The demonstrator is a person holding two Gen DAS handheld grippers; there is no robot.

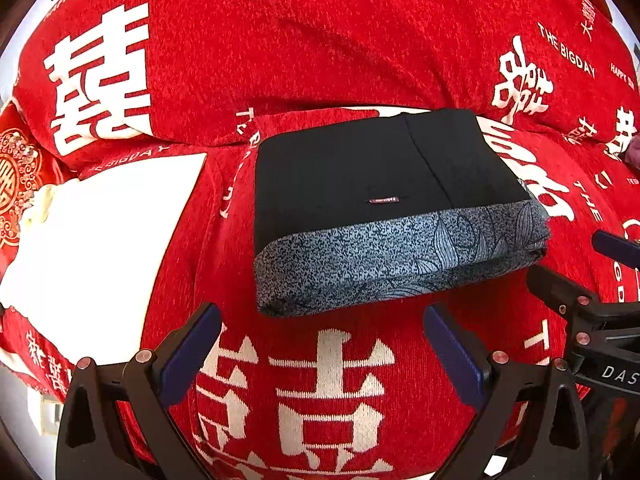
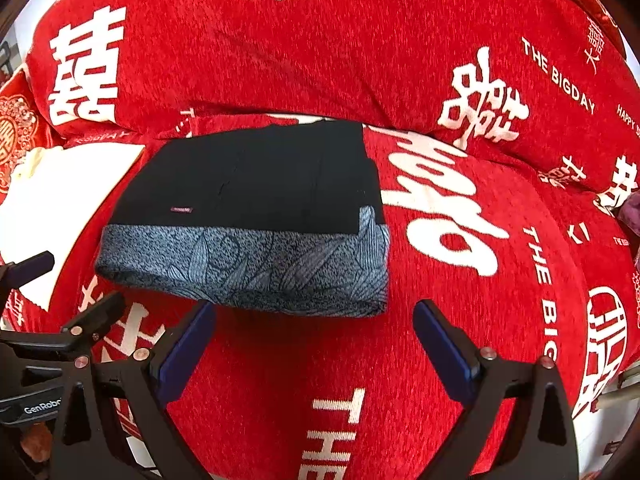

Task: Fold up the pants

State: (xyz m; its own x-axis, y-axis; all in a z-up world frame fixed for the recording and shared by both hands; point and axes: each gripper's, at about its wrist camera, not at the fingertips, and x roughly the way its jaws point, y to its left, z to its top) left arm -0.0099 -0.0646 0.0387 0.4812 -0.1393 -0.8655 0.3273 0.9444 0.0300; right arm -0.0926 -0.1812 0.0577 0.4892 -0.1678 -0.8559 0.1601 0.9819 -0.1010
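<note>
A white cloth (image 1: 100, 248) lies at the left on a red blanket (image 1: 320, 60) printed in white with large Chinese characters, "THE BIGDAY" and a partly cut-off "HAPPY WED…". At centre, the folded pants (image 1: 384, 200), black with a grey leaf-patterned band, rest flat on the blanket; their small red label (image 1: 383, 200) is too small to read. The left gripper (image 1: 320, 344) hovers near the bundle, fingers spread, grasping nothing. The right gripper (image 2: 312, 340), likewise spread and empty, sits beside it; "GenRobo…" and "DAS…" on the housings run out of frame.
</note>
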